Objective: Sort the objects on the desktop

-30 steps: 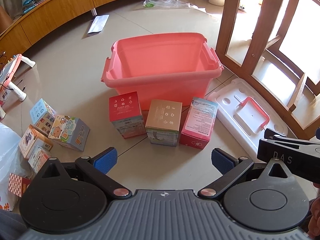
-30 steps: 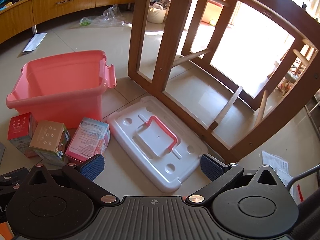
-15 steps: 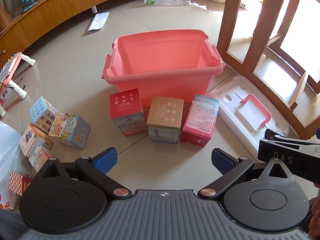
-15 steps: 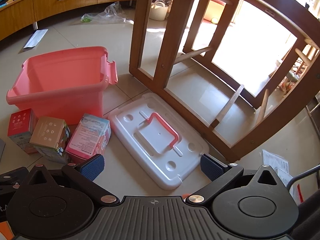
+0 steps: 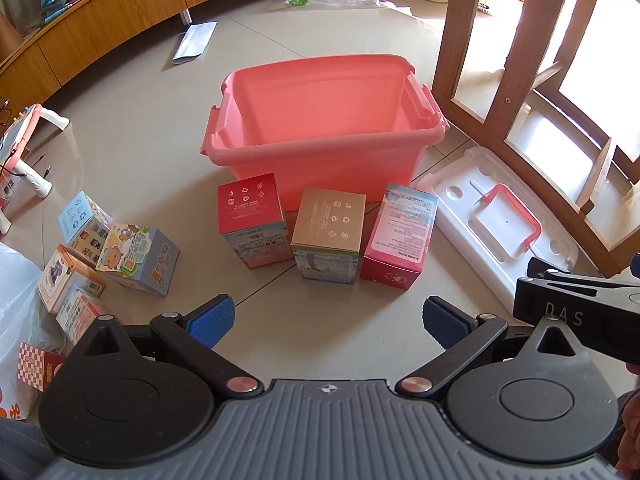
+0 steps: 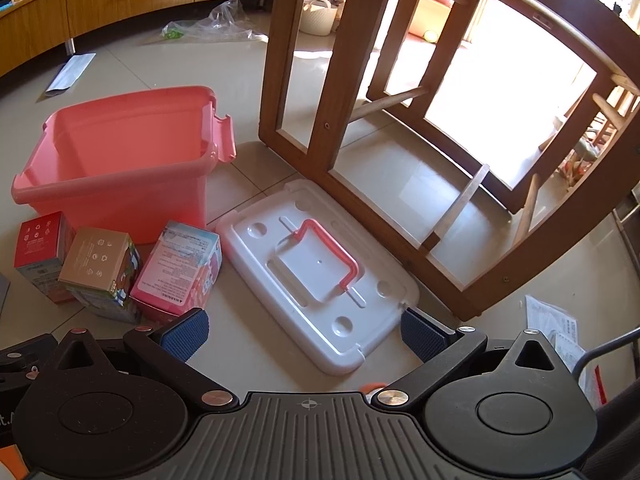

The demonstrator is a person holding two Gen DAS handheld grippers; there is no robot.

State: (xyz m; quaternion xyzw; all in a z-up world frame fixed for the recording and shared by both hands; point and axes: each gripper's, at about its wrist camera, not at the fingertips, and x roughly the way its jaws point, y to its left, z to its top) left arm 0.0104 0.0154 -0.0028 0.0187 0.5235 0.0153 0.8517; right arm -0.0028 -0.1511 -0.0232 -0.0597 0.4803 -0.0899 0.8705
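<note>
An empty pink bin (image 5: pixel 324 120) stands on the tiled floor; it also shows in the right wrist view (image 6: pixel 116 164). Three boxes stand in a row before it: a red box (image 5: pixel 252 220), a tan box (image 5: pixel 328 232) and a pink box (image 5: pixel 400 236). The same red box (image 6: pixel 38 246), tan box (image 6: pixel 98 264) and pink box (image 6: pixel 180 264) show in the right wrist view. My left gripper (image 5: pixel 326 322) is open and empty, just short of the row. My right gripper (image 6: pixel 302 336) is open and empty above the white lid (image 6: pixel 320 272).
The white lid (image 5: pixel 496 220) with a pink handle lies right of the bin. Several more small boxes (image 5: pixel 132 260) lie at the left beside a white bag (image 5: pixel 16 312). A wooden frame (image 6: pixel 304 80) stands to the right. A wooden cabinet (image 5: pixel 100 20) runs along the back.
Both grippers have drawn slightly back and up, so the bin and boxes sit a little farther off in view. Both stay open and empty.
</note>
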